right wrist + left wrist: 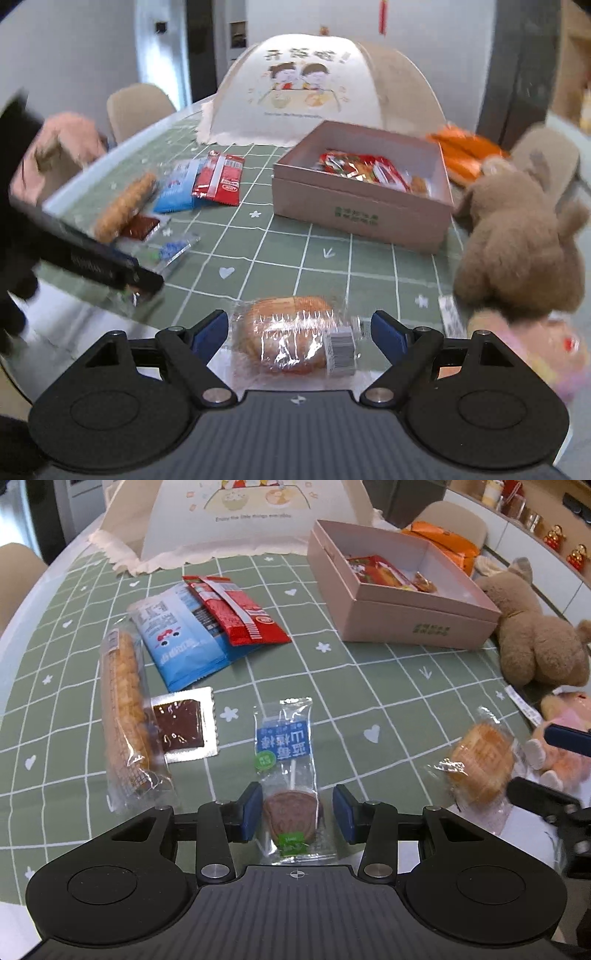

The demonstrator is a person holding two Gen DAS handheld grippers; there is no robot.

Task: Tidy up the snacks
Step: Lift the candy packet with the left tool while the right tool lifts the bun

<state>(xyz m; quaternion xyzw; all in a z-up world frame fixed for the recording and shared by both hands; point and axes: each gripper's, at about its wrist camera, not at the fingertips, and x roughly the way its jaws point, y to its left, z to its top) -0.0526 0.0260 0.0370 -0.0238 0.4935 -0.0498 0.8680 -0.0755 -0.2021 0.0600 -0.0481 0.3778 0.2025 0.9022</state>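
My left gripper (297, 818) is open, its jaws on either side of a wrapped lollipop (290, 771) with a blue label, lying on the green checked tablecloth. My right gripper (299, 334) is open around a wrapped round pastry (295, 334), which also shows in the left wrist view (480, 760). The pink box (360, 210) holds red snack packets (354, 164); it also shows in the left wrist view (410, 622). Loose on the cloth lie a crispy stick pack (127, 720), a chocolate square (183, 725), a blue packet (177, 635) and a red packet (236, 609).
A food-cover tent (317, 85) stands at the back. Orange packets (461, 151) lie behind the box. A brown plush toy (517, 229) and a pink plush (557, 734) sit at the right. The left gripper's body (92, 254) crosses the right wrist view.
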